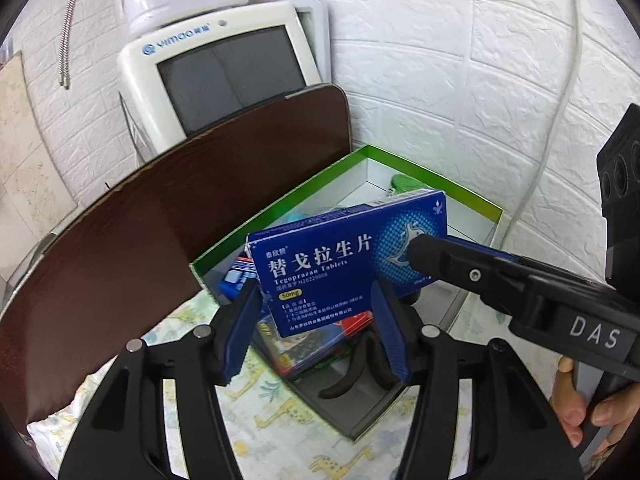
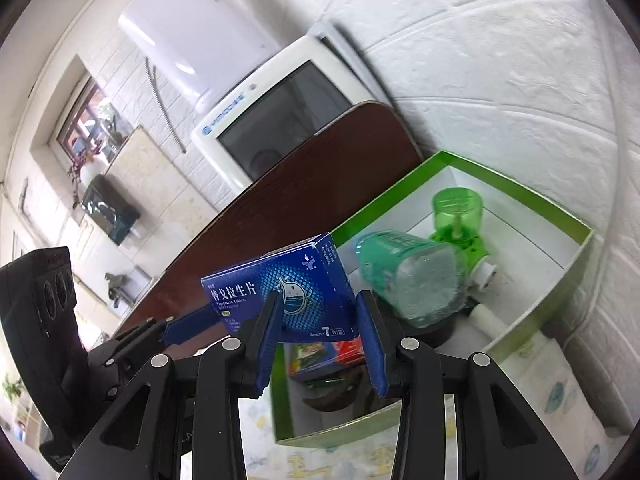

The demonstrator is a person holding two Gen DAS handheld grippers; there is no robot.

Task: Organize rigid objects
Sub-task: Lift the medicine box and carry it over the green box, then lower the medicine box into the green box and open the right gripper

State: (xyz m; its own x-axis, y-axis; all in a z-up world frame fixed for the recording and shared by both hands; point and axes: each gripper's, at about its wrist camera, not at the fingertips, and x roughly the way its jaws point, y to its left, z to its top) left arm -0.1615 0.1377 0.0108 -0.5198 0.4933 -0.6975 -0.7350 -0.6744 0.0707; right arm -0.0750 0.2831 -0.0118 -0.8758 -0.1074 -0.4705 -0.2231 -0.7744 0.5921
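A blue tablet box hangs tilted over the near end of an open green-rimmed carton. My right gripper is shut on the box's right end, one finger across its printed face and the other behind it. In the left wrist view that right gripper reaches in from the right. My left gripper stands open around the box's lower left part, its pads spread beside it. One of the left fingers shows at the tablet box in the right wrist view.
The carton holds a green bottle, a green-capped plug unit, a colourful small box and black curved pieces. A dark brown board leans at its left. A white screened appliance and a brick-pattern wall stand behind.
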